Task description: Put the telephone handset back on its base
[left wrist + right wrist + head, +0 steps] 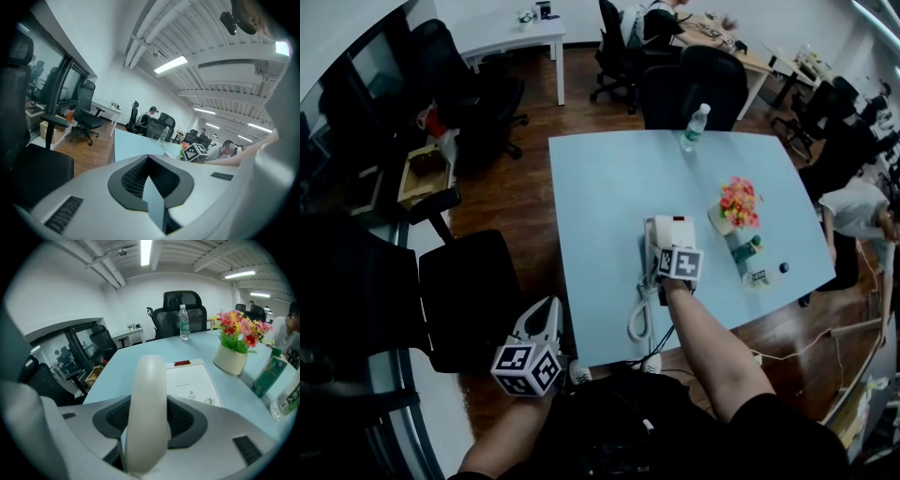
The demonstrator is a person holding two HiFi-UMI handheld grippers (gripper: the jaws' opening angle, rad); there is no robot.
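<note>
Right gripper is clamped across the handset, just short of the base on the table. Line it up along the base's left side, lower it flat, keep the cord clear, then release. Left gripper is closed, empty and off the table.

One camera overhead, one riding each tool.
The head view looks steeply down on the worktop from the person's side. The right tool view sits low over it, handset filling its foreground; the left tool view looks along it from off its near corner. All three share the water bottle.
</note>
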